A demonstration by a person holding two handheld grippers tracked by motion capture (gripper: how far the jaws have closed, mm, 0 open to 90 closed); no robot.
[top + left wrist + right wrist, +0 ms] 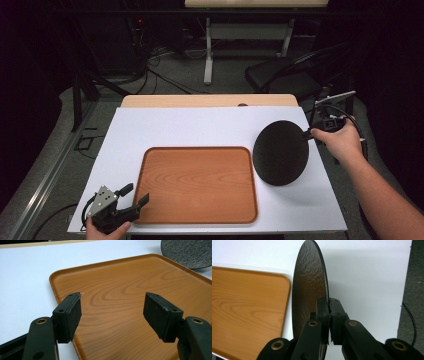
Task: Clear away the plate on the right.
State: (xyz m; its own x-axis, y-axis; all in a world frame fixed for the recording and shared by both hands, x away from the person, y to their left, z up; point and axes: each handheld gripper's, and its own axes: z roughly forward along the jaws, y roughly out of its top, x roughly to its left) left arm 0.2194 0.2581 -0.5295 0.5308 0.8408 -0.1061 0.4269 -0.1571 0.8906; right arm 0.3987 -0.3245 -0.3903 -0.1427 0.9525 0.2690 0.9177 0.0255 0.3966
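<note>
A round black plate [280, 152] hangs tilted above the white mat, right of the wooden tray [197, 184]. My right gripper [311, 133] is shut on the plate's rim [327, 305], its two pads pinching the edge; the plate [308, 287] stands on edge in the right gripper view. My left gripper [136, 194] is at the table's front left corner, open, with its fingers [69, 315] spread over the tray's near left corner [120, 307] and nothing between them. The plate's underside [187, 251] shows at the top right of the left gripper view.
The white mat [190, 127] covers a wooden table [205, 100]. Behind the table are a dark chair [280, 75], a table leg frame [208, 55] and cables on the floor. The mat's right edge [407, 277] meets dark carpet.
</note>
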